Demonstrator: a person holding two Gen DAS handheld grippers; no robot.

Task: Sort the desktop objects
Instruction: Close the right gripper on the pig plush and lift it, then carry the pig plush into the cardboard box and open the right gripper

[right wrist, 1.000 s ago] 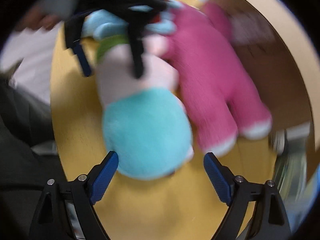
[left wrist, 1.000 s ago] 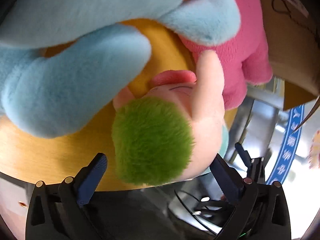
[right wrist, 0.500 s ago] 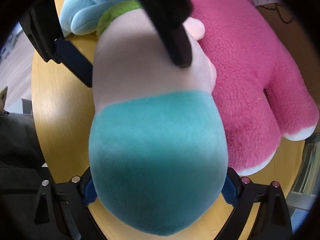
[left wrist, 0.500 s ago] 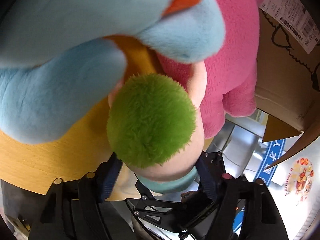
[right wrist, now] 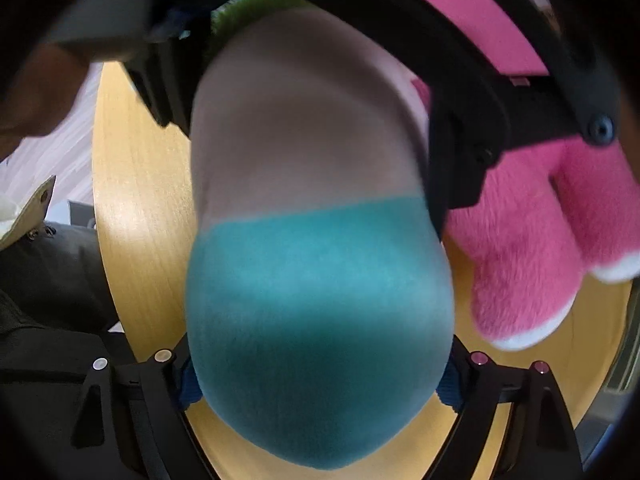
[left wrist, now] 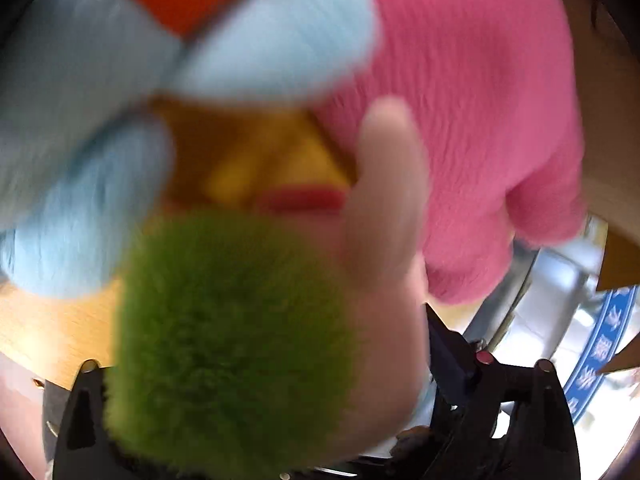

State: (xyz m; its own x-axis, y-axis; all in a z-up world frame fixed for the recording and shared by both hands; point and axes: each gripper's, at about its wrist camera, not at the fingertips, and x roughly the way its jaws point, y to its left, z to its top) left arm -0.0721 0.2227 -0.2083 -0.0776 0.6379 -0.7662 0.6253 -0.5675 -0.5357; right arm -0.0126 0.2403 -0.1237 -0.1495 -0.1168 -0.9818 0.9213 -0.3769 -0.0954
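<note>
Closest to the right wrist camera, the right gripper has its two blue-padded fingers pressed against the teal bottom of a doll, one pad on each side, so its jaws are closed on the plush. The doll fills the middle of that view: teal below, pale pink above, with a fringe of green hair at the far end. Beyond the teal band, the left gripper straddles the doll's upper body, its black fingers tight to either flank.

From the left wrist camera the green hair crowds the foreground (the frame is blurred), and the left gripper's fingers sit hard against the doll's head, clamped on it.

Under the doll lies a round wooden table. Just beside it, on the table, rests a pink plush with white-tipped feet; farther off, a light blue plush with an orange patch lies near the doll's head. A brown cardboard box stands behind the pink plush.
</note>
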